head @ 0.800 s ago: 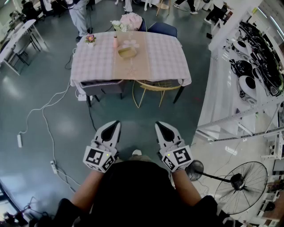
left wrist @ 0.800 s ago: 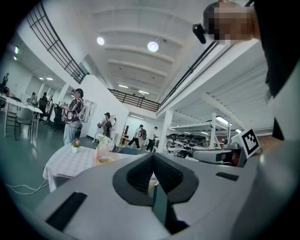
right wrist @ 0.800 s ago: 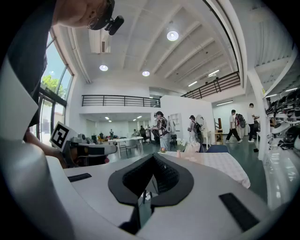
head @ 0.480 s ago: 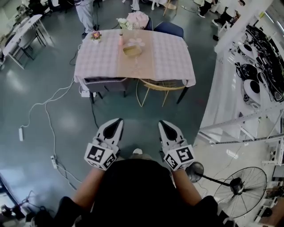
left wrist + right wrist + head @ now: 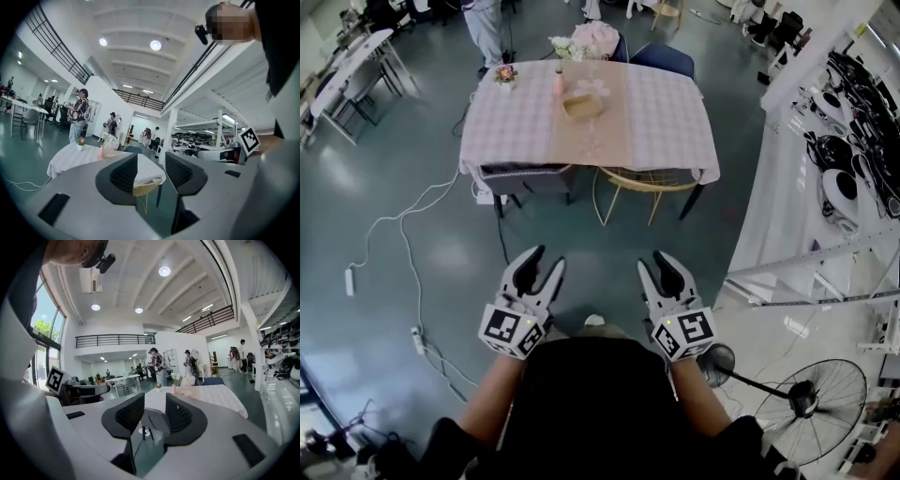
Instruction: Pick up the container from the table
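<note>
The container (image 5: 583, 106) is a small tan box on the far middle of a table (image 5: 670, 122) with a pink checked cloth, several steps ahead of me. A pink bottle (image 5: 558, 84) and a small flower pot (image 5: 505, 73) stand near it. My left gripper (image 5: 542, 263) and right gripper (image 5: 658, 266) are held low in front of my body over the floor, far from the table. Both are open with nothing between their jaws. The left gripper view shows its gripper (image 5: 150, 171) with the table (image 5: 70, 157) beyond; the right gripper (image 5: 154, 413) view likewise shows the table (image 5: 211, 397).
A yellow wire chair (image 5: 642, 183) and a grey chair (image 5: 525, 178) are tucked at the table's near side, a blue chair (image 5: 661, 58) at the far side. Cables and a power strip (image 5: 350, 279) lie on the floor at left. A fan (image 5: 811, 408) and white shelving (image 5: 825, 169) stand at right. A person (image 5: 487, 28) stands beyond the table.
The jaws of both grippers, together before, now stand apart. The table sits slightly lower and more to the right in the head view.
</note>
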`<state>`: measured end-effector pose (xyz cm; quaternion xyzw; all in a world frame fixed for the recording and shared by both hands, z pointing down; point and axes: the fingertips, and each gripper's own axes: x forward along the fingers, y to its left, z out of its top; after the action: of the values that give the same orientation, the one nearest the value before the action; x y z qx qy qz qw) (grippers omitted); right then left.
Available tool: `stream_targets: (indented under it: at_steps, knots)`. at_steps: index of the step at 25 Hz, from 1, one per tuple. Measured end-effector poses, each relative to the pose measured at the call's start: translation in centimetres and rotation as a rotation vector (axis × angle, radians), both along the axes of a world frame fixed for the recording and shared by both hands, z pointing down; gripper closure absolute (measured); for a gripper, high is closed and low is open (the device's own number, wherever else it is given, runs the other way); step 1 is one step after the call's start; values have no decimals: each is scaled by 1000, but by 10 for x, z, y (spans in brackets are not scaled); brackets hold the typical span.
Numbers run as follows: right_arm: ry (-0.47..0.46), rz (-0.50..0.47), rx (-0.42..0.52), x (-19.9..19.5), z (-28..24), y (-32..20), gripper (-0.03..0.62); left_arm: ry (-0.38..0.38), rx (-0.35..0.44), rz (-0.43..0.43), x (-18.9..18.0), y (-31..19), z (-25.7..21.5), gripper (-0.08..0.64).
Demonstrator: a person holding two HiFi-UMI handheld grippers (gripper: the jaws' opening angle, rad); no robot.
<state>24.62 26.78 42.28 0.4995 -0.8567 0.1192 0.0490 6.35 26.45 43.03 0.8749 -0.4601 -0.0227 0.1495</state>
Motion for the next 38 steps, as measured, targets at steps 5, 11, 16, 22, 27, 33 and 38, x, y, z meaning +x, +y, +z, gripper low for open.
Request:
stream_targets:
  at_steps: [5,11,16,22,27,33,38]
  knots:
    - [-34,-39,-39,0,18,-14,480,20,-21,-58,-8,-11,14,385]
    - [-51,-124,-93,-27,32,-42,480,2,-90,-81,-15,-41,36,364]
    - [-23,-160,-151,-47,50,-93,479,1,-74,-59,-18,-107,45,360]
    - [-8,-152,-221,-83,74,-202,479,20,-108,-32,-49,-219,69,356]
    - [20,-182,-264,-128,77,-301,469,-20,-96,63,-60,-314,63,351]
    - [32,-120,-330,-144,107,-415,468,38,-156,96,-80,-396,81,351]
    - [35,-96,-444,-158,155,-502,466,48,-210,113,-96,-446,110,351]
